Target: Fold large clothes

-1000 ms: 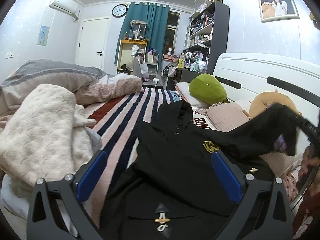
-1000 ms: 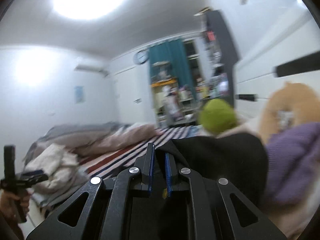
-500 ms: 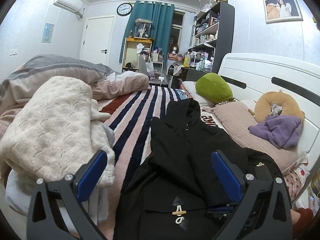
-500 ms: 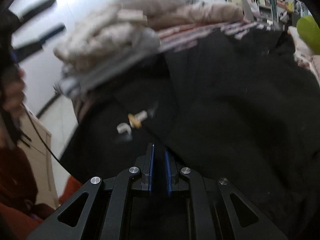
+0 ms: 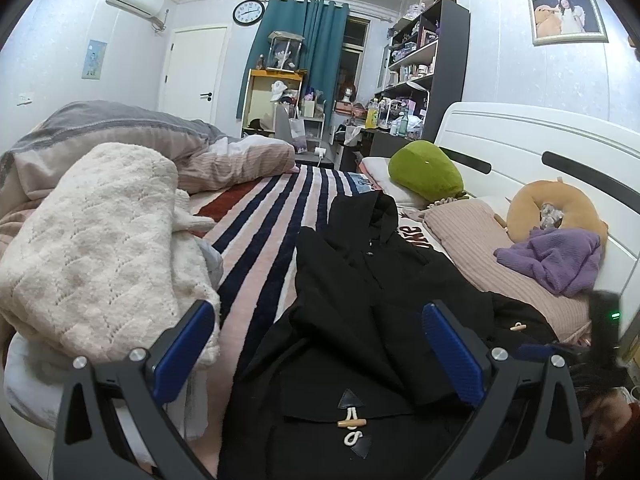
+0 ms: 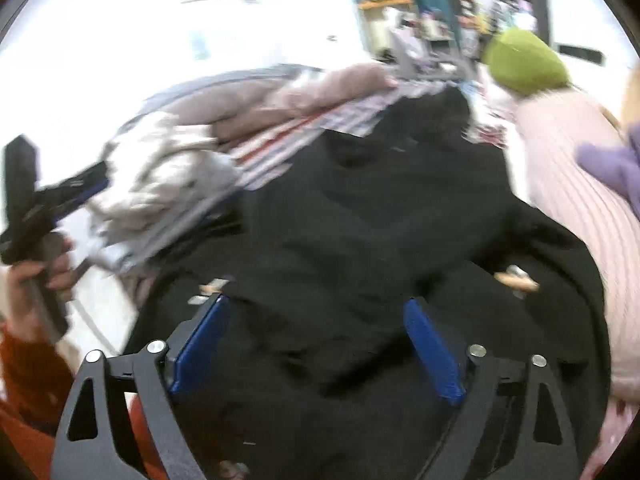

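Note:
A black duffle coat with wooden toggles lies spread on the striped bedcover, one sleeve folded across its front. My left gripper hovers open over the coat's lower part, with nothing between its blue pads. In the right wrist view the same coat fills the middle. My right gripper points down at it with its jaws opening; the cloth lies below them, not pinched. A hand holds the left gripper at the left edge of that view.
A cream knitted blanket is heaped to the coat's left. To its right are a pink pillow, a purple garment, an orange neck pillow and a green cushion against the white headboard. A person's head shows bottom right.
The right gripper carried the raised sleeve over the coat, sank toward it and went from shut to open. The sleeve now lies across the coat. The left gripper barely moved.

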A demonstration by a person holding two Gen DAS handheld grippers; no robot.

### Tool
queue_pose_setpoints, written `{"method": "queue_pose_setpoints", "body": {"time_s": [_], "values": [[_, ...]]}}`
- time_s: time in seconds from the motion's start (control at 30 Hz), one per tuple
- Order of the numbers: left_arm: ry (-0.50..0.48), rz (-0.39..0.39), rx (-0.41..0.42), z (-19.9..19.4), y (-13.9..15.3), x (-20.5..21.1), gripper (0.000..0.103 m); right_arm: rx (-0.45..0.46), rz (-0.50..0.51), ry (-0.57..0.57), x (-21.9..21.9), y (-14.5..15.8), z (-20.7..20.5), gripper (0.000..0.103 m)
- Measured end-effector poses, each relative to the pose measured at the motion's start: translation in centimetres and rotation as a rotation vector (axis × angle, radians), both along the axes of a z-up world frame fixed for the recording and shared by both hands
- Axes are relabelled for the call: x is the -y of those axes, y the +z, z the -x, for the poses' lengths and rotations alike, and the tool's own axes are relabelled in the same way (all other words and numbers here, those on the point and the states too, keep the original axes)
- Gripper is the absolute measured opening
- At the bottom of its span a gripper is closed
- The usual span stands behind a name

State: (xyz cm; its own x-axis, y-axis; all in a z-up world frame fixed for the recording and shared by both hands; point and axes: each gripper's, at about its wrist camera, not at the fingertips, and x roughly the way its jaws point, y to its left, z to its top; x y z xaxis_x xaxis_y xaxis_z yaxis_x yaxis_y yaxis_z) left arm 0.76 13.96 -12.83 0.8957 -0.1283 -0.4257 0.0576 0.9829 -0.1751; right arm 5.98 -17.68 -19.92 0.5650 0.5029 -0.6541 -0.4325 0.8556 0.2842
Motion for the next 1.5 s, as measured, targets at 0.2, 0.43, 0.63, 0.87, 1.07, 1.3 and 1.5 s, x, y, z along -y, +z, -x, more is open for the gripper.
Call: {"method": "queue_pose_setpoints", "body": {"time_s": [0.2, 0.43, 0.63, 0.87, 1.07, 1.3, 1.5], "values": [[0.007, -0.008, -0.002, 0.5, 0.0, 0.0, 0.102, -0.113, -0.047, -0.005, 0.2, -3.7, -1.9, 0.087], [0.026, -0.011, 0.005, 1.4, 0.1, -1.2, 0.102, -0.047, -0.03, 0.021, -2.7, -2.3, -2.2, 0.013], [0.067, -0.008, 0.007, 2.4, -0.3, -3.6, 0.102, 0.103, -0.133, 0.23, -8.0, 2.7, -0.8, 0.011], [0.074, 0.004, 0.013, 3.7, -0.9, -5.9, 0.102, -0.066, -0.081, 0.505, -17.9, -1.5, 0.4, 0.026], [0.03, 0.028, 0.0, 4.7, -1.6, -6.7, 0.102, -0.18, -0.069, 0.5, -20.7, -5.0, 0.6, 0.042], [-0.024, 0.066, -0.017, 5.6, -2.1, -6.1, 0.102, -0.035, -0.144, 0.444, -17.1, -0.1, 1.2, 0.064], [-0.012, 0.071, -0.03, 6.5, -1.8, -5.0, 0.102, -0.129, -0.13, 0.397, -19.4, -3.4, -2.5, 0.021]]}}
